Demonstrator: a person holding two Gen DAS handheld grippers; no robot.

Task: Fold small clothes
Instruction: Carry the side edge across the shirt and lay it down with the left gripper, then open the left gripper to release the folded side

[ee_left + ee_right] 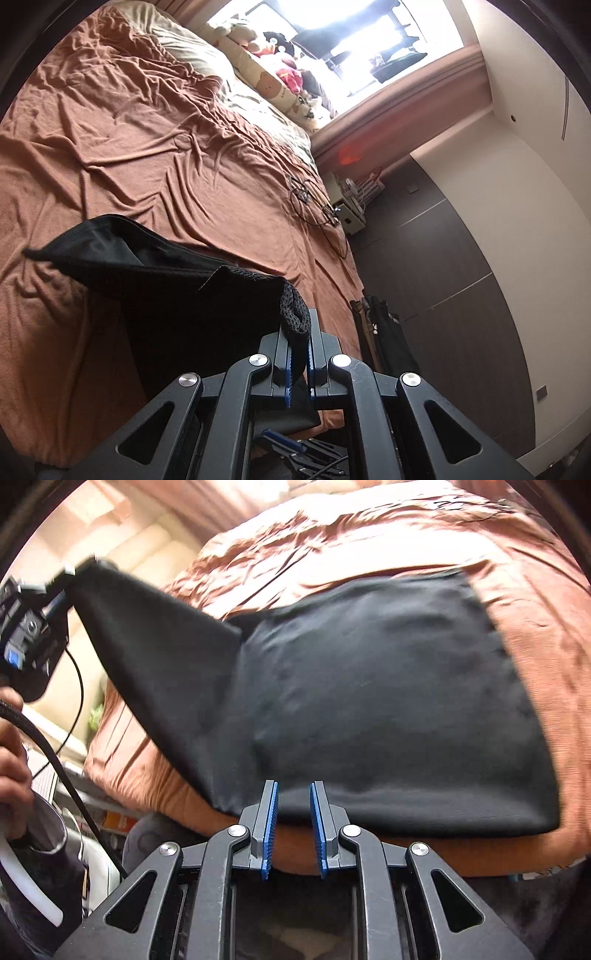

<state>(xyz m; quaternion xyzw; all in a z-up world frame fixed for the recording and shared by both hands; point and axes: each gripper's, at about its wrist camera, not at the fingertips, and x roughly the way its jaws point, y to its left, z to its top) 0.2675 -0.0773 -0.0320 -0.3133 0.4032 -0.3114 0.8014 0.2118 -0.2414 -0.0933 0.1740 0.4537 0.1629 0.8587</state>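
Observation:
A black garment (388,701) lies mostly flat on the brown bedsheet (535,627), near the bed's front edge. Its left part is lifted off the sheet and stretched up toward my left gripper (70,574), which is shut on that corner at the upper left. In the left wrist view the black garment (147,266) hangs from my left gripper (297,325), with a mesh hem bunched between the blue pads. My right gripper (293,794) hovers over the garment's near edge, its jaws a small gap apart with nothing pinched between them.
Pillows (207,55) and plush toys (284,74) lie at the head of the bed under a bright window. Black cables (314,206) rest on the sheet near the bed's edge. Dark wardrobe panels (443,258) stand beside the bed. A person's hand (11,738) holds the left gripper.

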